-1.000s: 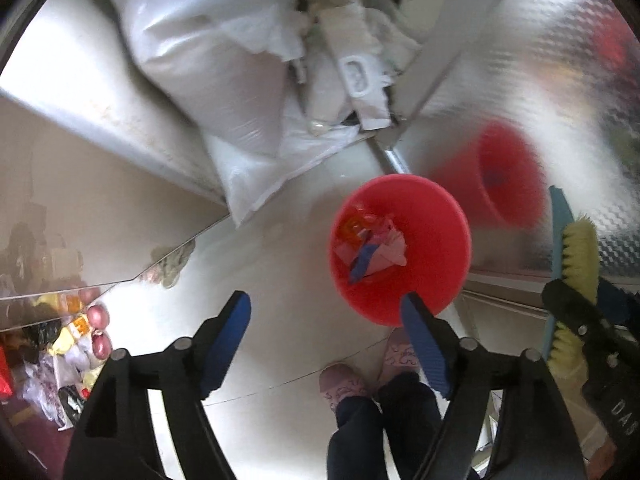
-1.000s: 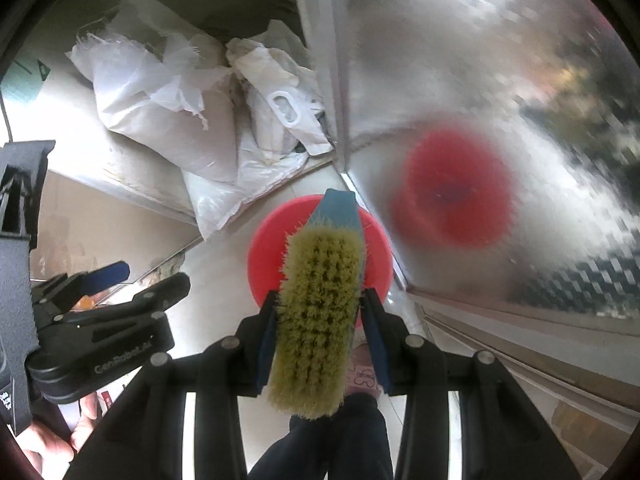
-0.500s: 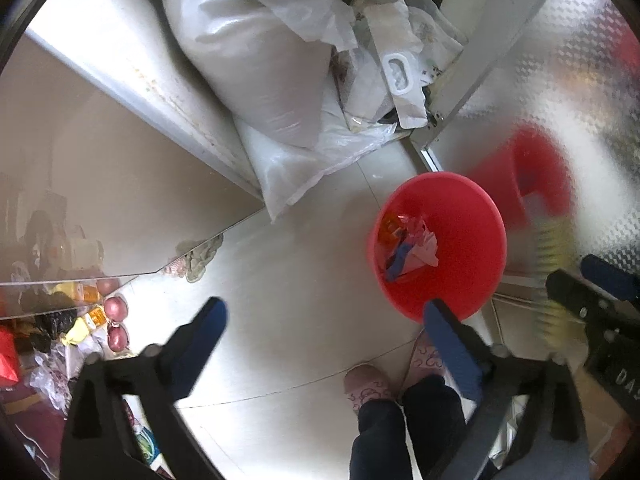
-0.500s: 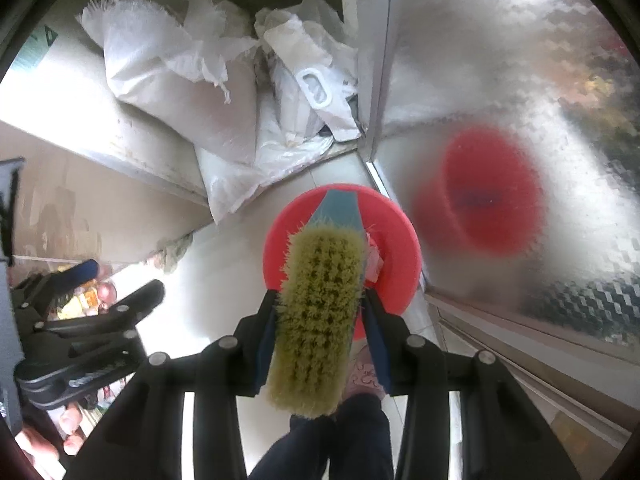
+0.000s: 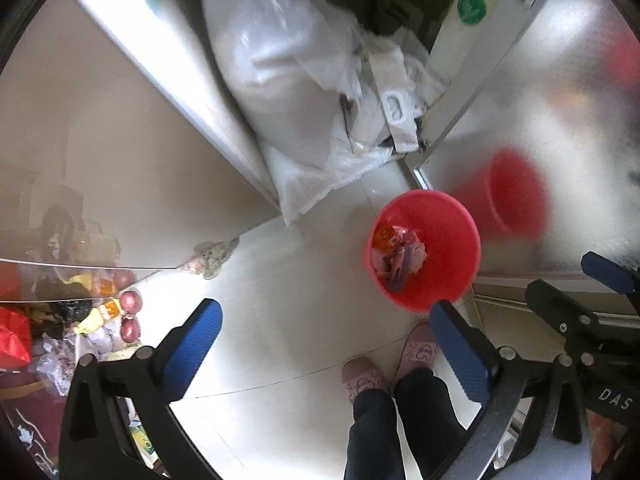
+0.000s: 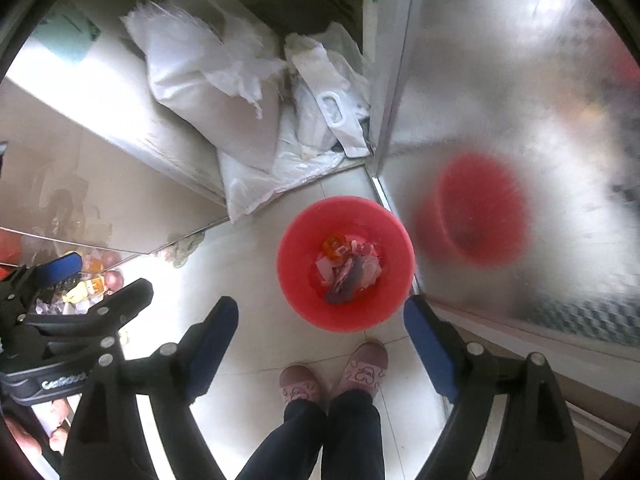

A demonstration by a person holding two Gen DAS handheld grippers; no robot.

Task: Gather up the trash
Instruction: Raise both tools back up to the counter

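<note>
The red bucket [image 6: 346,272] stands upright, mouth up, trash [image 6: 352,268] inside; left gripper [image 5: 324,354] gapes empty; right gripper [image 6: 320,350] is opening, nothing between.

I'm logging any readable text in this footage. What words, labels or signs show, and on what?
"DAS": white letters on the black body of the right tongs, cut off at the picture's edge.
Logo on the left tongs' body: blurred; begins like "Ge", rest unreadable.
Green round sticker on the metal door frame: too blurred to read.
</note>
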